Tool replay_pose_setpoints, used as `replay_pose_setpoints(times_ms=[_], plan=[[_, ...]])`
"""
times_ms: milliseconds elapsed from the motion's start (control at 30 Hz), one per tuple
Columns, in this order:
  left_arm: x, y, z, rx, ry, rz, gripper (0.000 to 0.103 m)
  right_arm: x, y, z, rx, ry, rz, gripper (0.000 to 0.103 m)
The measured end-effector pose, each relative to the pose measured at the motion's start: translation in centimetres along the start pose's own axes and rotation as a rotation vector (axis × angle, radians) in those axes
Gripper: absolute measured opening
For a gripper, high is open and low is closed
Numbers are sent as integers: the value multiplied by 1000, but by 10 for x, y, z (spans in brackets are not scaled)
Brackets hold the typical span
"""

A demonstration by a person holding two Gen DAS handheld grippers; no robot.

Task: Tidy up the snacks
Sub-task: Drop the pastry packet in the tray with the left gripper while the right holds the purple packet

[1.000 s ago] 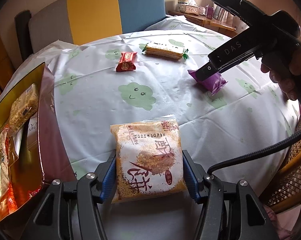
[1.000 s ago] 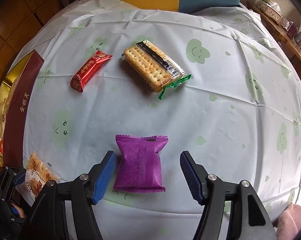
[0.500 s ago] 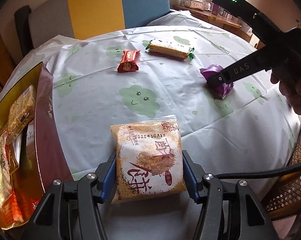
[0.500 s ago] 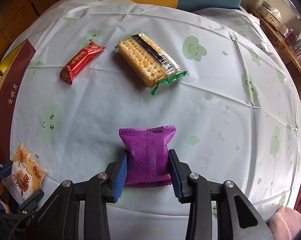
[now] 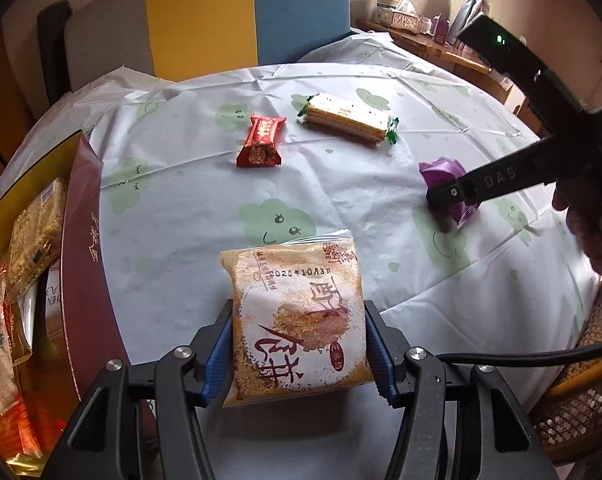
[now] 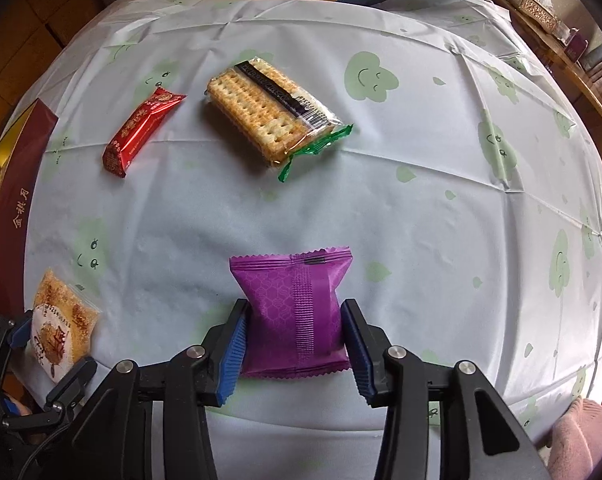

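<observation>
Purple snack packet (image 6: 297,312) at lower centre, clamped in our right gripper (image 6: 295,344), orange pastry packet (image 5: 297,320) pinched in our left gripper (image 5: 299,350), red candy (image 6: 141,132) upper left.

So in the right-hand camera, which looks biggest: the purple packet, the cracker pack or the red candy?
1. Cracker pack and purple packet: too alike to rank, and the purple one sits nearest the camera.
2. Red candy, clearly smallest.
</observation>
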State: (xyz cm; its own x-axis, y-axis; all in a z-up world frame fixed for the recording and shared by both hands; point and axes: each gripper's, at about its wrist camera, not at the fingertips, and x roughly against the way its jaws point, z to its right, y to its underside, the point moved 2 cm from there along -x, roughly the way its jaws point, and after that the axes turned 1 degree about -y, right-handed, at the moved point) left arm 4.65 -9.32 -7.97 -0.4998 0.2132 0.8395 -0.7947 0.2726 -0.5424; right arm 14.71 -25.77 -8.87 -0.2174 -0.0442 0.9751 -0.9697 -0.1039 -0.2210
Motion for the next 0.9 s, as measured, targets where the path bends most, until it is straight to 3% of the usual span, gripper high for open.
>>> replay_pose_setpoints(times_ms=[100, 467, 667, 900], plan=[[9, -6, -6, 21, -1, 23, 59, -1, -4, -2, 36, 9, 10, 40], [58, -13, -45, 143, 17, 115, 59, 2, 2, -3, 57, 24, 18, 42], [98, -14, -95, 268, -9, 204, 59, -3, 8, -20, 116, 79, 40, 41], [120, 8, -169, 428, -103, 222, 59, 0, 15, -29, 135, 98, 49, 41]])
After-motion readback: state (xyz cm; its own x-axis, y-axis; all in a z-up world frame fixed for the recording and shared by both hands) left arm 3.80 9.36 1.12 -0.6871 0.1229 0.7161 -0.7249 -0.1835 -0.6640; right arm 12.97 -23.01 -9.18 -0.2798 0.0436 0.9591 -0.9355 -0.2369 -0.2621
